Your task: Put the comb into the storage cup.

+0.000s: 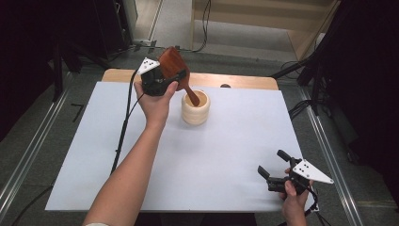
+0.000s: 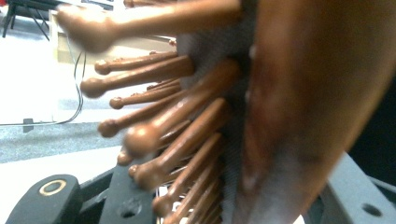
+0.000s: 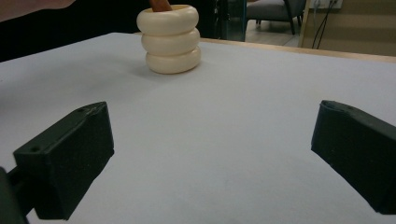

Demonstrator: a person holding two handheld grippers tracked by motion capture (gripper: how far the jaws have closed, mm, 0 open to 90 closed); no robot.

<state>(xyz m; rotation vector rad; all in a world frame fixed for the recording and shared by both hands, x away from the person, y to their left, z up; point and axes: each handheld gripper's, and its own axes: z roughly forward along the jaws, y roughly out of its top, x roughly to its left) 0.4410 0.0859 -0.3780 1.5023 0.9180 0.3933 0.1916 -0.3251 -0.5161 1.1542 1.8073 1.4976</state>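
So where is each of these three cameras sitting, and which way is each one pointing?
High view: above the person's side, looking forward and down on the table; both forearms, left gripper and right gripper show.
Left gripper view: on the left gripper, looking into the wooden hairbrush it grips; its jaws show at the bottom.
Right gripper view: low over the table, facing the cream ringed cup; its open jaws show.
Shared: the high and right gripper views both show the cup.

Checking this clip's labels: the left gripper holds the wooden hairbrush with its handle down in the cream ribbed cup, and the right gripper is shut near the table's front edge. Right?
One slip: the right gripper is open, its jaws wide apart in the right gripper view. The rest stands: the left gripper holds the wooden hairbrush, handle down in the cream ribbed cup.
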